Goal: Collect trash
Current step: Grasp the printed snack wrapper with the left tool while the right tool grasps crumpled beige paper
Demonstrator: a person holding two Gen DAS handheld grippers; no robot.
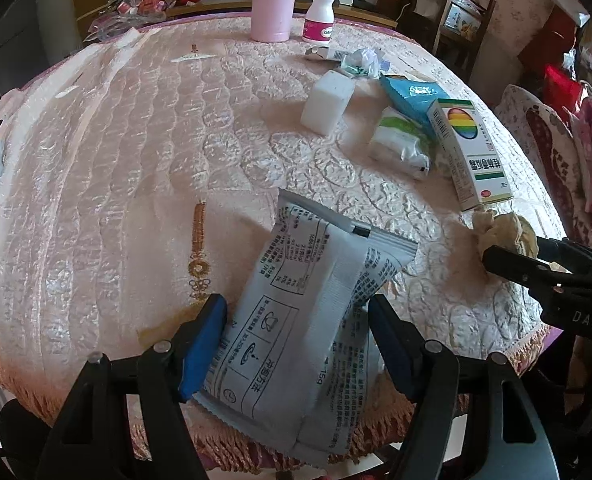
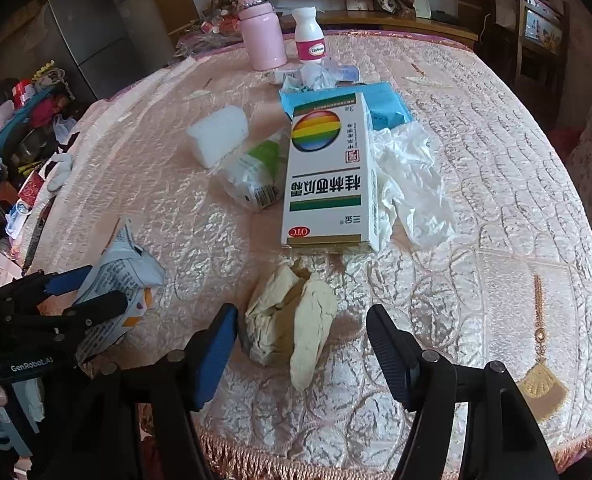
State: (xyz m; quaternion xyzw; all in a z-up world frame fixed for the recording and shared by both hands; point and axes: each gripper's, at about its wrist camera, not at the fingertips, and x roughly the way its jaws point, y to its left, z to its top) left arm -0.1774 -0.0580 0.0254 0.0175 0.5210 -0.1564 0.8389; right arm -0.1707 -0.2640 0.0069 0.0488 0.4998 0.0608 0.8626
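Note:
My left gripper (image 1: 296, 340) is shut on a grey printed sachet (image 1: 308, 332), held above the table's near edge; it also shows in the right wrist view (image 2: 120, 280). My right gripper (image 2: 302, 344) is open around a crumpled cream tissue (image 2: 292, 324) lying on the pink tablecloth (image 2: 496, 200); its fingers stand on either side without pressing it. Farther back lie a white medicine box (image 2: 328, 176) with a rainbow circle, a white crumpled tissue (image 2: 412, 184), a green-and-clear wrapper (image 2: 256, 176), a blue packet (image 2: 384, 100) and a white foam block (image 2: 218, 134).
A pink flask (image 2: 260, 32) and a white pill bottle (image 2: 310, 36) stand at the table's far side, with more crumpled wrappers (image 2: 316, 74) in front of them. Wooden chairs (image 2: 536, 36) stand at the right, a grey fridge (image 2: 84, 36) and clutter at the left.

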